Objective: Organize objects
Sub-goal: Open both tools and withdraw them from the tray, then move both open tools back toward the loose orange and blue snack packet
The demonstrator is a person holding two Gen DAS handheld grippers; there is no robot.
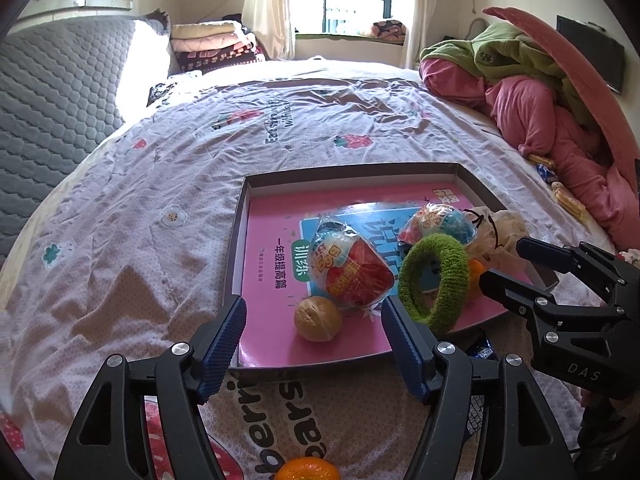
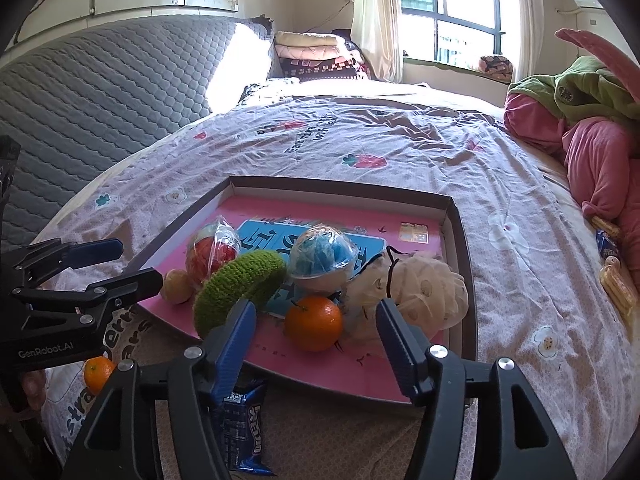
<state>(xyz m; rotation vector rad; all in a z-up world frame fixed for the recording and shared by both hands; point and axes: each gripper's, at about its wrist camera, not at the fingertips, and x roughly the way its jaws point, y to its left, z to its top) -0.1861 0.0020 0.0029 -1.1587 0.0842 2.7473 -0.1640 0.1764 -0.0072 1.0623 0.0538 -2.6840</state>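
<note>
A shallow dark box [image 1: 352, 170] lined with a pink book lies on the bed. In it are a walnut [image 1: 318, 318], a wrapped red ball [image 1: 352, 276], a wrapped blue ball [image 2: 322, 258], a green knitted ring [image 1: 434, 280], an orange [image 2: 314, 322] and a cream mesh puff [image 2: 424, 292]. My left gripper [image 1: 315, 302] hangs open at the box's near edge, with the walnut just beyond its tips and untouched. My right gripper [image 2: 316, 304] is open too, the orange lying ahead between its fingers without contact.
A second orange [image 2: 98, 374] and a blue snack packet [image 2: 242, 428] lie on the sheet in front of the box. Wrapped snacks [image 2: 616, 288] sit by the pink and green bedding pile [image 2: 600, 152] at the right. A grey quilted headboard [image 2: 100, 92] rises at the left.
</note>
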